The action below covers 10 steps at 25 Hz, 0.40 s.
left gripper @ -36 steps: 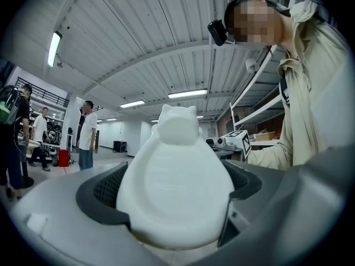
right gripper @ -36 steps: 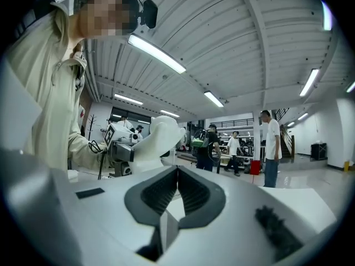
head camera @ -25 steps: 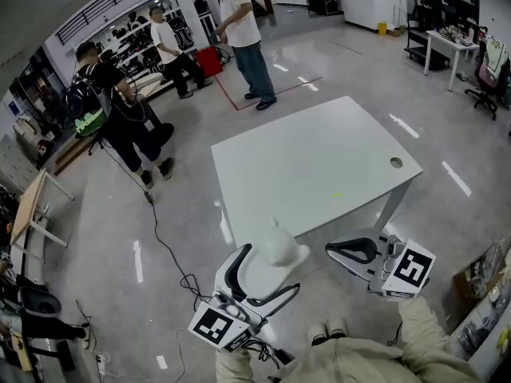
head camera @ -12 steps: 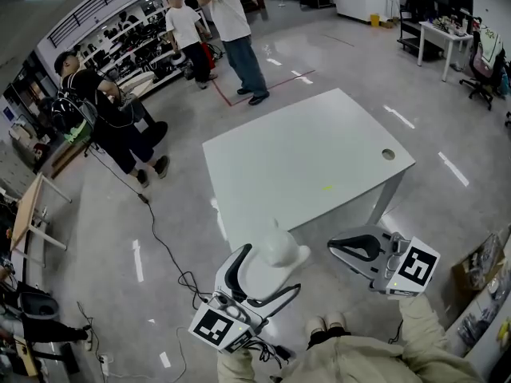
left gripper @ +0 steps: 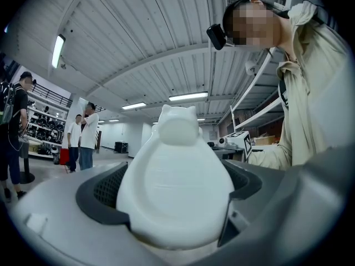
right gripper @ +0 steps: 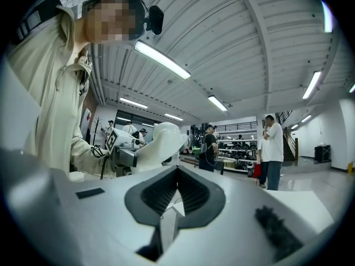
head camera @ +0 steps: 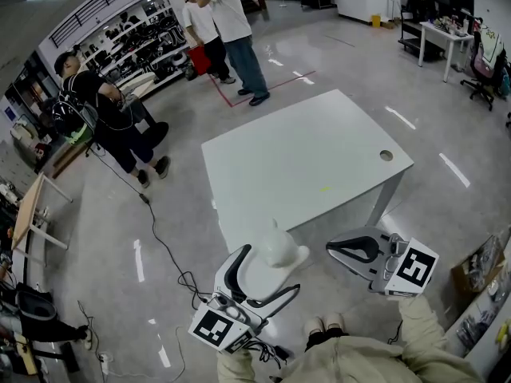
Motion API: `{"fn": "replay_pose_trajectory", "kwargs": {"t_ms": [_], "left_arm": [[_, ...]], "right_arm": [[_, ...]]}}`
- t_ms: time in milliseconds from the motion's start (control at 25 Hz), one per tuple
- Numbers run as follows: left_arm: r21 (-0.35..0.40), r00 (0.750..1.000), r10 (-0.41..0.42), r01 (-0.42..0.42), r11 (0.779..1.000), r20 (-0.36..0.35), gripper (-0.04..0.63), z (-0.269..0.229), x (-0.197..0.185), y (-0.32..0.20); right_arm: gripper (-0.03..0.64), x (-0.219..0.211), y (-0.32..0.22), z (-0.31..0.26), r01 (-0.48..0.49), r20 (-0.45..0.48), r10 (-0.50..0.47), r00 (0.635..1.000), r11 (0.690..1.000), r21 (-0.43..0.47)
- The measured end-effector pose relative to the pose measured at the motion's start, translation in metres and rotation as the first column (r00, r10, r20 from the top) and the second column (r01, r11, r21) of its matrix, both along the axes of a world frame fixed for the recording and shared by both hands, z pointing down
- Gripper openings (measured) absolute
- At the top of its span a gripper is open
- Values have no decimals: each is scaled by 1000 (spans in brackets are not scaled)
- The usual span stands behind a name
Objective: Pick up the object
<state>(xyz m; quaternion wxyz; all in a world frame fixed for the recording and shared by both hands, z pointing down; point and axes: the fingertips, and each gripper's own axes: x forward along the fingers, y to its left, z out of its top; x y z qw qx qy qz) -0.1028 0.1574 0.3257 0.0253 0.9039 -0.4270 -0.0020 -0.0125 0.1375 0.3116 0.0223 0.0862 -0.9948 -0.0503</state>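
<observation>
The object is a white rounded figurine with two small ears (head camera: 278, 254). It is held in the air near the front edge of the white table (head camera: 303, 166), over the floor. My left gripper (head camera: 266, 274) is shut on its body, a black pad on either side. In the left gripper view the figurine (left gripper: 175, 182) fills the space between the dark pads. My right gripper (head camera: 352, 250) hovers to the right, apart from it, its jaws pressed together with nothing between them. The right gripper view shows the pads meeting (right gripper: 176, 192) and the figurine (right gripper: 162, 142) off to the left.
The table has a round cable hole (head camera: 386, 155) near its right corner. A black cable (head camera: 164, 246) trails over the grey floor at the left. Three people (head camera: 231, 22) stand beyond the table. A wooden table (head camera: 28, 210) is far left and a cardboard box (head camera: 479, 274) at right.
Both grippers keep the same pose and the figurine stays in the left one. The view has shifted slightly. A person in white has walked right, up to the other standing person.
</observation>
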Motion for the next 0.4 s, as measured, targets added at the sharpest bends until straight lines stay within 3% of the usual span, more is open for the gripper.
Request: {"fn": "replay_pose_trajectory", "kwargs": {"t_ms": [240, 400], "left_arm": [[-26, 1000, 5, -4, 1000, 4, 524, -3, 3, -3], [-6, 1000, 5, -5, 1000, 7, 523, -9, 7, -8]], "right_arm": [[3, 1, -4, -4, 0, 2, 0, 1000, 1000, 0], [3, 6, -8, -8, 0, -1, 0, 1000, 1000, 0]]}}
